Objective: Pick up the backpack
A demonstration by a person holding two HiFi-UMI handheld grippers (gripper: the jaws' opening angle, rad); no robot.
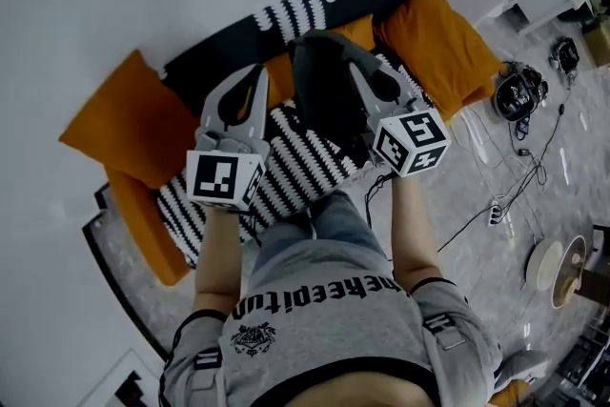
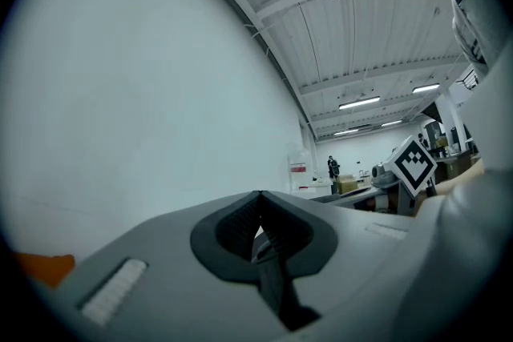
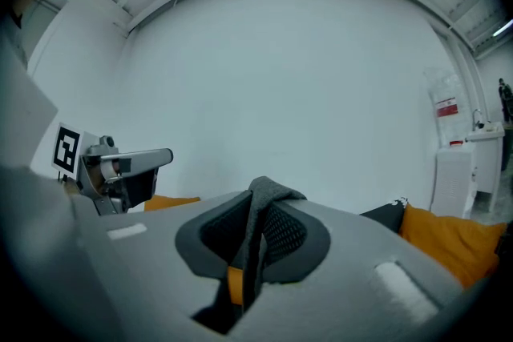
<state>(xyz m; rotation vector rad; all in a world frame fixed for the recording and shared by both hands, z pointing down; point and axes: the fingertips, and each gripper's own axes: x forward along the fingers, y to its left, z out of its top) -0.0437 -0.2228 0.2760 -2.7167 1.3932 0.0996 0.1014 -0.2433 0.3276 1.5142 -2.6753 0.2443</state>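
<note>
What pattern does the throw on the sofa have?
The throw is black-and-white striped; the head view shows it best.

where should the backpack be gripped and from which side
Probably by the thin fabric strap at its upper end, coming from above. The backpack body is too bulky for the fingers, while the strap folds flat between them; the right gripper is shut on it that way.
</note>
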